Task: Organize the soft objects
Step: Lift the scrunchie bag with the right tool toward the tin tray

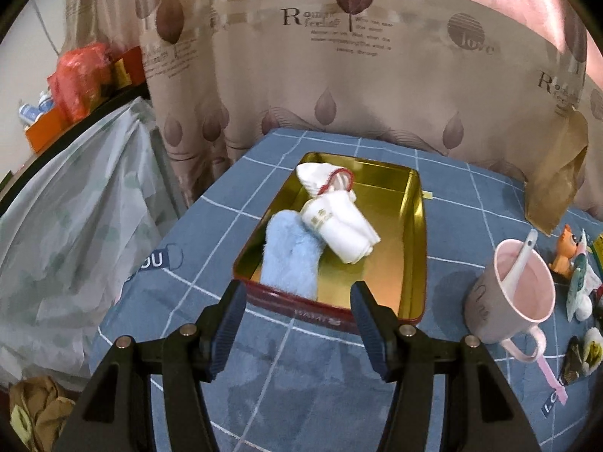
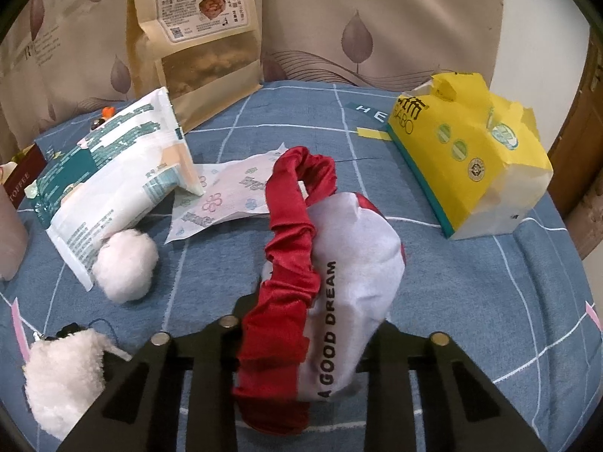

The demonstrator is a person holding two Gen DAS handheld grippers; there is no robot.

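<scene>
In the left wrist view a gold-lined tin [image 1: 414,233] with a red rim sits on the blue checked cloth. Inside lie a fluffy light-blue piece [image 1: 288,260], a rolled white cloth [image 1: 343,228] and a white item with red trim [image 1: 320,175]. My left gripper [image 1: 297,320] is open and empty, just short of the tin's near edge. In the right wrist view my right gripper [image 2: 309,342] is shut on a white sleep mask printed "A GOOD DREAM" [image 2: 354,260] with a ruffled red satin band [image 2: 290,226], held above the cloth.
A pink mug with a spoon [image 1: 524,286] and a small orange toy [image 1: 565,252] stand right of the tin. A white pompom [image 2: 126,265], fluffy white keychain [image 2: 64,376], wipes pack [image 2: 113,180], yellow tissue pack [image 2: 467,158] and snack bag [image 2: 199,37] surround the mask.
</scene>
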